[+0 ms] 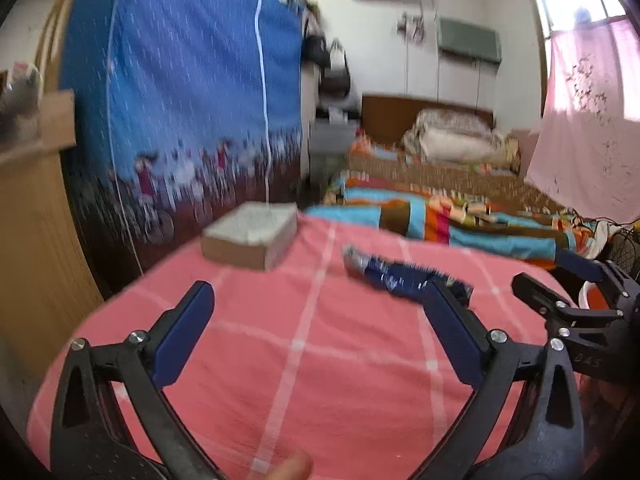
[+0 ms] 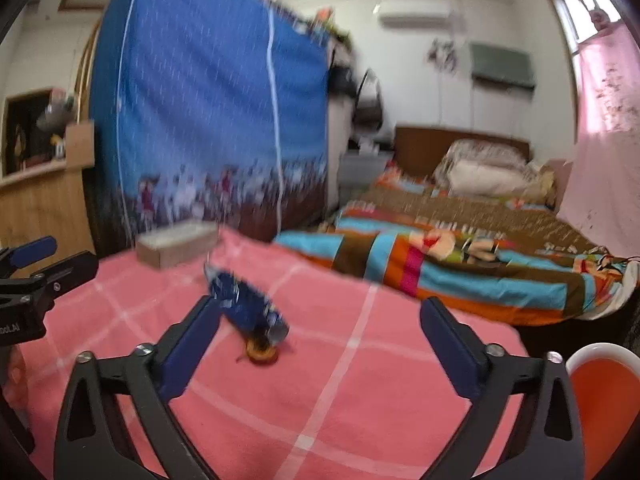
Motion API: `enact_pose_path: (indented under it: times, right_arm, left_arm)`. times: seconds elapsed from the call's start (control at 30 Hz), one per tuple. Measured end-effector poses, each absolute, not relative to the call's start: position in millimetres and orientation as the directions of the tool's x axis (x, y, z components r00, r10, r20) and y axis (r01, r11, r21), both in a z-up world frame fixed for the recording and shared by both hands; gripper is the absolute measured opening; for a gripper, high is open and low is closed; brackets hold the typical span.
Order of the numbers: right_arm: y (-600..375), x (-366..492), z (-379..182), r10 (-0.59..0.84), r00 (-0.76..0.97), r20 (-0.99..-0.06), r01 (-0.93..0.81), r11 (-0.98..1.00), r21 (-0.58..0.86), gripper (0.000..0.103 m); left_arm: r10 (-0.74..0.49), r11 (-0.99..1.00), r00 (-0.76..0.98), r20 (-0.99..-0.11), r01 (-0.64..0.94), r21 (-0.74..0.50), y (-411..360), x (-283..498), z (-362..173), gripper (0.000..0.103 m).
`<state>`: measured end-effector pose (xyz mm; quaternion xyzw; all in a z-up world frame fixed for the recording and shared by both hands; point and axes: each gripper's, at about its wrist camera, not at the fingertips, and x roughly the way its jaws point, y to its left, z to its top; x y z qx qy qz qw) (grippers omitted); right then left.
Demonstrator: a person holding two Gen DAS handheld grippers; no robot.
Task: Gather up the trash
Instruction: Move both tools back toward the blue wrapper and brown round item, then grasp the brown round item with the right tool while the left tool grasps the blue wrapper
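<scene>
A crumpled blue foil wrapper lies on a pink checked cloth. Against its near end in the right wrist view sits a small orange-brown round scrap. My left gripper is open over the cloth, and its right finger covers one end of the wrapper. My right gripper is also open; the wrapper lies just ahead of its left finger, and nothing is pinched. Each gripper shows at the edge of the other's view: the right one and the left one.
A cardboard box with a white top rests at the cloth's far edge. An orange bin with a white rim stands low on the right. A blue fabric wardrobe is behind, with a bed and striped blanket beyond.
</scene>
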<state>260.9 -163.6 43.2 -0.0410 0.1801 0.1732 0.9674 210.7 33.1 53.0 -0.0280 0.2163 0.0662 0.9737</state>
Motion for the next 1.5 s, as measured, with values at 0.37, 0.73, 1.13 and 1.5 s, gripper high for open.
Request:
enact_pose_path:
  times: [0.37,0.73,1.13,1.5]
  right_arm:
    - [-134.2,309.8,7.3,0.418,0.627,-0.657,-0.5,0.863,0.071,0.051]
    - [-128.3,303.1,6.7,0.43,0.585,-0.688,-0.558,0.829,0.044,0.021]
    - [-192.6,296.0,14.0,0.347,0.665,-0.661,-0.437,0.899,0.032,0.021]
    - [-224.2,306.0,10.1,0.324,0.672,-0.666,-0.379,0.923,0.066,0.021]
  left_arm:
    - [0.054,0.978,0.768,-0.638,-0.171,-0.123,48.1,245.1,24.7,0.077]
    - [0.0,0.979,0.74,-0.673,-0.136,-0.149,36.7,255.5,23.8,0.071]
    - [-0.106,0.961,0.715,-0.691,-0.105,-0.256,10.2,280.2,20.6,0.076]
    - [-0.124,0.892,0.702,-0.701,-0.231,-0.389,-15.3,320.9,11.7,0.09]
